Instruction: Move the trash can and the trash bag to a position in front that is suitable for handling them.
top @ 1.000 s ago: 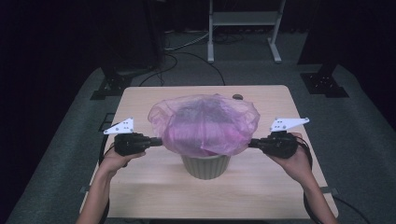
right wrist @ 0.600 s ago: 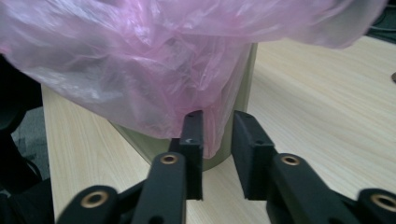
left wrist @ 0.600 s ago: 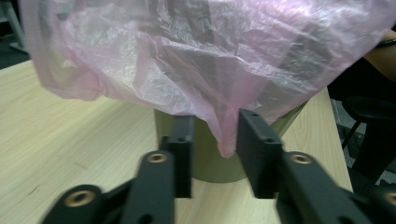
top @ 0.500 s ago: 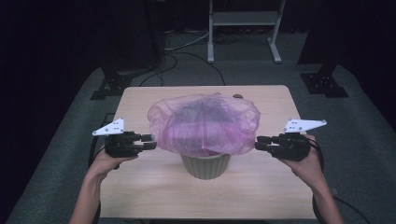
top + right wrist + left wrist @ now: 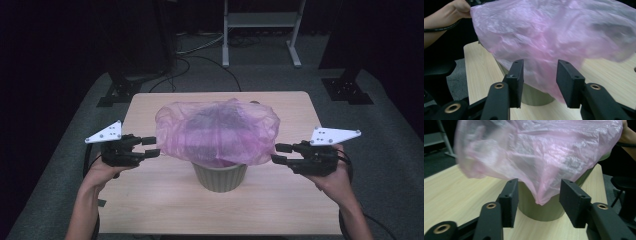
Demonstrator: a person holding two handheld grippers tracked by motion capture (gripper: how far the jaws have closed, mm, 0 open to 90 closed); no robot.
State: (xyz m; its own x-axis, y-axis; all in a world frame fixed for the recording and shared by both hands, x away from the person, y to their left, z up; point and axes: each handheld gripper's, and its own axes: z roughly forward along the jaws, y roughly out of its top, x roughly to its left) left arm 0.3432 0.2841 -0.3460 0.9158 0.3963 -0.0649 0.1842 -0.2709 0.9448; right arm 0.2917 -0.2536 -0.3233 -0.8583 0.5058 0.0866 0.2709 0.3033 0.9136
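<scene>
wooden table (image 5: 165, 205) | pink bag (image 5: 217, 132) draped over bin (image 5: 220, 176) | left gripper (image 5: 151, 147) – right gripper (image 5: 278, 153) – jaws just opened, bag released

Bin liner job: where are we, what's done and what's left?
Done: the pink bag is draped over the green bin, its mouth billowing wide over the rim. In hand: nothing. The left gripper and right gripper have just been opening and sit beside the bag's edges, pads off the plastic. Left: the skirt hangs loose, so it likely needs pulling down snug around the rim.
</scene>
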